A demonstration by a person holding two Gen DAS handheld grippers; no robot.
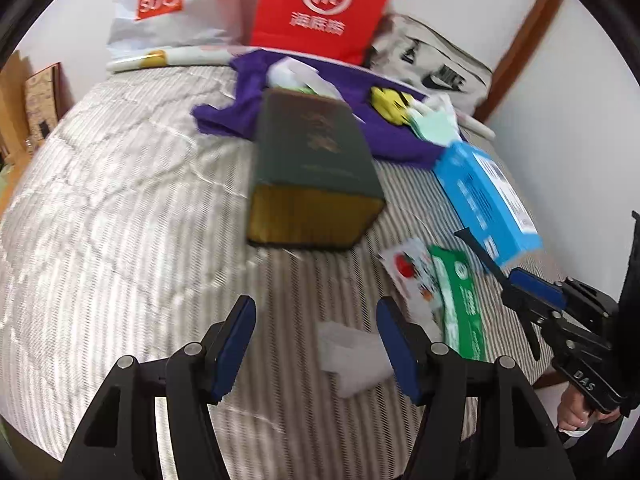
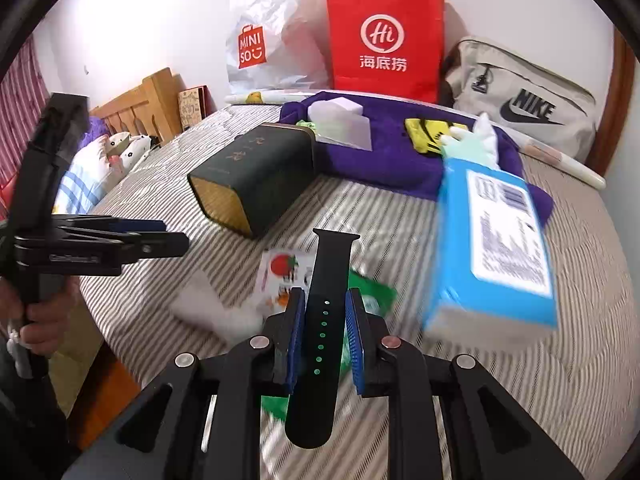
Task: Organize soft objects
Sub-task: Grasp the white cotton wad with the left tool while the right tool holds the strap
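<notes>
Several soft things are lying on the striped grey-and-white quilted bed (image 2: pixel 400 216), and going from the biggest down, the purple terry-cloth towel (image 2: pixel 384 160) is spreading across the far side near the bags. It looks limp and light; it would probably be drooping from any single pinch, so a bunched fold near its middle seems the best place to take it.

Next, the dark green rectangular box with a gold end (image 1: pixel 316 168) is lying on its side mid-bed. It looks stiff and fairly heavy, hardly a soft thing, and too broad for one pinch. The blue cardboard carton with a white label (image 2: pixel 496 248) is sitting at the right, rigid but probably light.

Smaller, the flat green plastic sachet (image 1: pixel 460 300) and the white sachet printed with a tomato (image 1: pixel 408 272) are lying side by side in front of the box. They look thin, slick and floppy, best taken by an edge. The small white translucent packet (image 1: pixel 352 352) is lying nearest the person; it seems squashy and nearly weightless.

Smallest, the black rubbery watch strap with a row of holes (image 2: pixel 324 320) is being held up over the sachets. It is bending little, and looks light, flexible and grippy.

The right tongs (image 2: pixel 324 308) are pressing narrowly on the strap's two edges, partway along its length, with both ends sticking out. The left tongs (image 1: pixel 316 320) are standing about half spread above the white packet, holding nothing and touching nothing.
</notes>
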